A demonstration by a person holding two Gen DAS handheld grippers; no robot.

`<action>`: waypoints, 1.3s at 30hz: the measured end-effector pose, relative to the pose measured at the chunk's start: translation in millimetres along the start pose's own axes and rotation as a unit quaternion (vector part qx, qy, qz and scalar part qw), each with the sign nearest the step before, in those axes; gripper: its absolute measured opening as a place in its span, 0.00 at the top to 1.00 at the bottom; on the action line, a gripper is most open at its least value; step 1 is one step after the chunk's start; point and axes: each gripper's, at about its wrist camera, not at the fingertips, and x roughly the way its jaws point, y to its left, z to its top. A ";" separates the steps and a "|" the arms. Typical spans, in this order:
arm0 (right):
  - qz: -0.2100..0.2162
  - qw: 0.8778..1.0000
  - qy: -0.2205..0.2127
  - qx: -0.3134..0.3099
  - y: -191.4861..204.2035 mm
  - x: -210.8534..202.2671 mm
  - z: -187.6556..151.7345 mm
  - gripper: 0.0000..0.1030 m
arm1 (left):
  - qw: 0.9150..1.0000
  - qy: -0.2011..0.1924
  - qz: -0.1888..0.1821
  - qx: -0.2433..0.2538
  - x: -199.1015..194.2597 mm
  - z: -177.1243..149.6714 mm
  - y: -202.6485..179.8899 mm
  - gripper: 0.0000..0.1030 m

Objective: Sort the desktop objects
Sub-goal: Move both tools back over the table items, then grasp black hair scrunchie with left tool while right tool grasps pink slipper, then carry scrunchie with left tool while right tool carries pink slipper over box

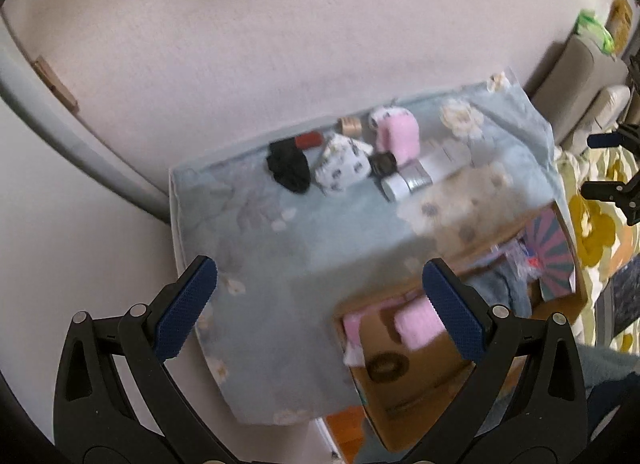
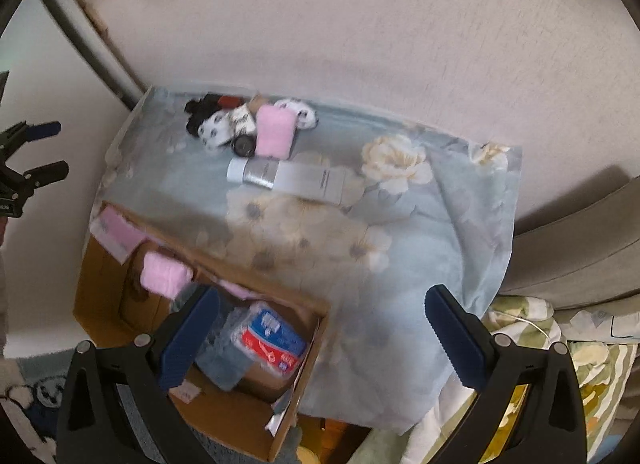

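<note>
A small table under a pale blue flowered cloth point(image 1: 260, 232) point(image 2: 400, 264) stands against the wall. At its far edge lie a pink fluffy roll point(image 1: 400, 132) point(image 2: 273, 132), a white spotted cloth point(image 1: 342, 164) point(image 2: 218, 128), a black cloth point(image 1: 288, 168) point(image 2: 196, 116), a round black lid point(image 1: 383, 163) point(image 2: 243, 146) and a silver-white tube point(image 1: 416, 178) point(image 2: 288, 178). A cardboard box point(image 1: 400, 384) point(image 2: 104, 296) at the table's near corner holds pink rolls point(image 1: 418, 326) point(image 2: 164, 278) and a blue-red packet point(image 2: 272, 338). My left gripper point(image 1: 320, 308) and right gripper point(image 2: 320, 336) hang open above, holding nothing.
A grey sofa point(image 1: 580, 76) point(image 2: 580, 248) stands to the right of the table, with a flowered yellow-green blanket point(image 1: 592, 232) point(image 2: 532, 344) beside it. A red object point(image 1: 308, 140) and a small tan jar point(image 1: 351, 126) lie at the table's back edge. The pink-white wall rises behind.
</note>
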 end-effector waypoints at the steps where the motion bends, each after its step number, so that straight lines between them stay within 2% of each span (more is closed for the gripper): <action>1: 0.001 1.000 -0.004 0.005 -1.0 0.7 5.7 0.00 | 1.000 -0.001 0.000 -0.005 4.6 5.9 5.2 0.00; 5: 0.032 0.998 -0.013 0.052 -3.6 20.7 37.8 0.00 | 0.999 -0.001 0.000 -0.038 35.7 27.5 24.4 0.01; 7: 0.049 0.997 -0.009 0.066 1.8 41.7 54.4 0.00 | 0.998 0.003 -0.012 -0.065 58.3 37.3 34.5 0.02; 11: 0.045 0.996 0.006 0.082 14.4 95.0 82.9 0.00 | 0.994 0.018 -0.020 -0.110 108.7 52.6 50.2 0.05; 14: 0.042 0.994 0.011 0.099 23.8 134.0 102.4 0.05 | 0.989 0.035 -0.024 -0.140 151.8 61.3 60.2 0.10; 20: 0.076 0.986 0.019 0.145 32.2 181.6 121.4 0.06 | 0.984 0.060 -0.027 -0.163 204.2 65.7 70.7 0.12; 23: 0.077 0.984 0.021 0.159 32.3 195.0 125.5 0.17 | 0.985 0.064 -0.023 -0.160 219.7 67.9 71.3 0.15; 25: 0.081 0.982 0.022 0.168 31.2 200.2 126.5 0.25 | 0.984 0.068 -0.023 -0.161 228.2 69.1 71.0 0.22; 27: 0.084 0.982 0.025 0.169 29.9 204.0 126.1 0.41 | 0.984 0.074 -0.024 -0.160 234.8 69.6 69.9 0.39; 28: 0.084 0.982 0.026 0.168 30.1 205.0 126.3 0.44 | 0.984 0.078 -0.024 -0.159 238.2 69.5 69.1 0.43; 30: 0.087 0.982 0.026 0.164 31.1 205.8 126.6 0.59 | 0.983 0.084 -0.027 -0.159 243.0 68.5 67.7 0.61; 32: 0.085 0.983 0.024 0.162 32.2 203.8 126.2 0.60 | 0.984 0.083 -0.022 -0.156 244.4 67.2 65.8 0.68; 34: 0.084 0.984 0.017 0.158 33.2 199.6 125.3 0.62 | 0.985 0.083 -0.015 -0.151 243.8 66.7 64.6 0.79; 36: 0.086 0.984 0.015 0.154 34.4 193.4 124.5 0.68 | 0.985 0.084 -0.017 -0.148 241.1 66.5 64.3 0.82; 39: 0.087 0.985 0.008 0.149 35.0 179.4 124.3 0.70 | 0.987 0.076 -0.010 -0.139 228.0 66.4 62.7 0.83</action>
